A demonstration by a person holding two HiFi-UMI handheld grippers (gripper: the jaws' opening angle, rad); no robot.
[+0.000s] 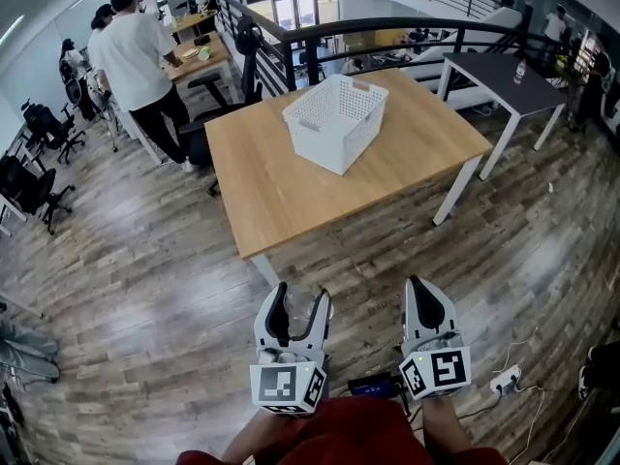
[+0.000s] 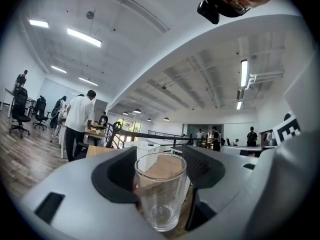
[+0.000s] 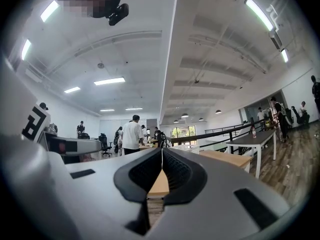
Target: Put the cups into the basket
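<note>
A clear glass cup point(image 2: 159, 190) stands upright between the jaws of my left gripper point(image 1: 302, 305), which is shut on it; in the head view the cup point(image 1: 302, 310) shows faintly between the black fingers. My right gripper point(image 1: 423, 295) is shut with nothing in it, its pads meeting in the right gripper view point(image 3: 161, 170). Both grippers are held low, near the person's body, short of the wooden table point(image 1: 281, 177). The white slotted basket point(image 1: 334, 121) stands on the table's far middle and looks empty.
A dark table point(image 1: 504, 74) stands at the back right beside a black railing point(image 1: 387, 33). People point(image 1: 136, 61) stand at desks at the back left, with office chairs point(image 1: 44, 129) nearby. A power strip point(image 1: 506, 380) and cables lie on the wood floor at the right.
</note>
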